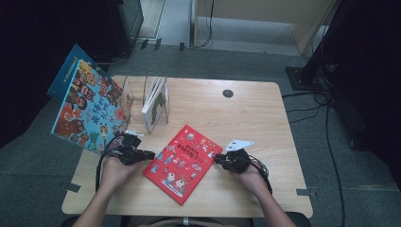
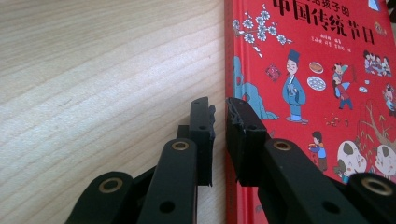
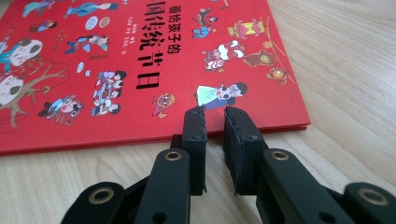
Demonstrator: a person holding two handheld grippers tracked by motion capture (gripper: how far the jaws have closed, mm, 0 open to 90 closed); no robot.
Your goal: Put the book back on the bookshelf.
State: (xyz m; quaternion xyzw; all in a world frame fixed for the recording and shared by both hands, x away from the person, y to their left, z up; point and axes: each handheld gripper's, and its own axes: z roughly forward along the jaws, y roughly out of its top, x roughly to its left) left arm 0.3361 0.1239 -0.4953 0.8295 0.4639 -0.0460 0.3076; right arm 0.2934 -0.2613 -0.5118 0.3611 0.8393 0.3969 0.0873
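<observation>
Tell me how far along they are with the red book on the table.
Early. Done so far: one white book already stands in the clear rack. In hand: the left gripper and the right gripper sit at opposite edges of the red book, jaws nearly closed with nothing between them. The book lies flat on the table, so lifting it and probably racking it remain.
</observation>
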